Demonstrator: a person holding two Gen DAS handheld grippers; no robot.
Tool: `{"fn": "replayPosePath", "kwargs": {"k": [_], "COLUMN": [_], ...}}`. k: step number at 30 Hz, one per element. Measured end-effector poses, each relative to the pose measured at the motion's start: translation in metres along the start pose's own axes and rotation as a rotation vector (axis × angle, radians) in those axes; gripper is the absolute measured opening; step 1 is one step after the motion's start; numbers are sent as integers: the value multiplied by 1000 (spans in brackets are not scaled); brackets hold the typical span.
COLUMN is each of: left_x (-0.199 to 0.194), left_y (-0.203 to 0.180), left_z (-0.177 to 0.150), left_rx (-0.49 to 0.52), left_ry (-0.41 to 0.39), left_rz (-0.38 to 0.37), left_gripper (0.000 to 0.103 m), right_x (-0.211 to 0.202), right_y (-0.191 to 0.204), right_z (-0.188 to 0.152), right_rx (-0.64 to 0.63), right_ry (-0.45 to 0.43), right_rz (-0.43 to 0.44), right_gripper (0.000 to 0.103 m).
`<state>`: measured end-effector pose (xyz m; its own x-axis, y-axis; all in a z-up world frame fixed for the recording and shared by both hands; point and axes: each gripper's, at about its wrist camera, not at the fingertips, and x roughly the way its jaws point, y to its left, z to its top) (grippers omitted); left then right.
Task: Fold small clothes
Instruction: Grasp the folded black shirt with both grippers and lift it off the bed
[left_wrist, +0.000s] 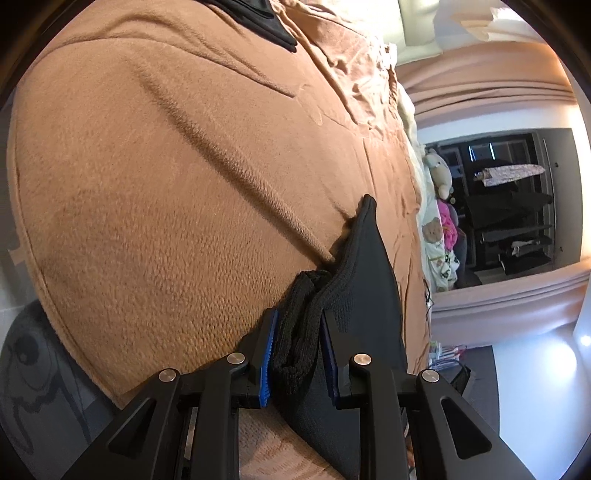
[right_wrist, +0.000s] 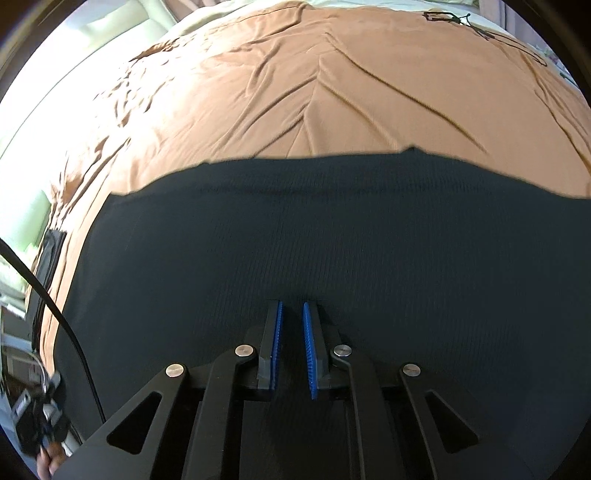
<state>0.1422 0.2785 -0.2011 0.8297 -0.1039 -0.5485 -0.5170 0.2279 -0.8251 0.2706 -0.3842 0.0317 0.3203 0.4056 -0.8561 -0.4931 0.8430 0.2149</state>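
The bed (right_wrist: 332, 92), under a tan cover (left_wrist: 166, 203), carries the work. A dark ribbed garment (right_wrist: 295, 240) lies across the near part of it, its far edge straight and its surface flat in the right wrist view.

My left tool (left_wrist: 297, 354) is clamped on a bunched black knit edge of that garment (left_wrist: 362, 266), with the cloth rising to a peak beyond the blue pads (left_wrist: 266, 358). My right tool (right_wrist: 291, 347) sits low over the flat cloth with its blue pads nearly together; I cannot tell whether cloth is pinched between them.

I judge the step in hand to be a fold in progress, with one edge lifted by the left tool. The next move calls for carrying that edge across to the opposite side while the right tool keeps the body flat.

Another black item (left_wrist: 273, 26) lies far up the bed, well apart. A thin black cord (right_wrist: 480, 29) rests near the far edge, clear of the fold path. Creases in the cover may drag the cloth.
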Motion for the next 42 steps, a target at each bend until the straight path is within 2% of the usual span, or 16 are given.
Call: {"fn": "replayPosePath", "kwargs": {"k": [10,12,14,19,21,26,34,42], "left_x": [5,6,7,8,6,4,1,-5], "left_y": [-3,-3,-2,-2,-6,-14,-31,-56], "left_z": [-1,-1,-1,1,2,3,4,3], "left_rx": [8,21,24,18,26,50,78,118], "left_ry": [5,1,3,16,17,20,22,30], "left_rz": [3,10,8,-12,-27,-68,-88,-141], "left_gripper": [23,20,11,4,4,4,4,4], "right_x": [40,47,50,49,41,13,5,-6], "right_y": [3,4,5,9,15,19,17,19], "right_z": [47,54,60,69,64,24,-39,-79], "right_rx": [16,19,14,-6,-15,-57,-44,-37], "right_ry": [1,1,-4,1,4,27,77,98], "right_rz": [-19,-25,-33,-58,-56,6,58,106], "right_gripper": [5,5,4,4,4,4,4,4]}}
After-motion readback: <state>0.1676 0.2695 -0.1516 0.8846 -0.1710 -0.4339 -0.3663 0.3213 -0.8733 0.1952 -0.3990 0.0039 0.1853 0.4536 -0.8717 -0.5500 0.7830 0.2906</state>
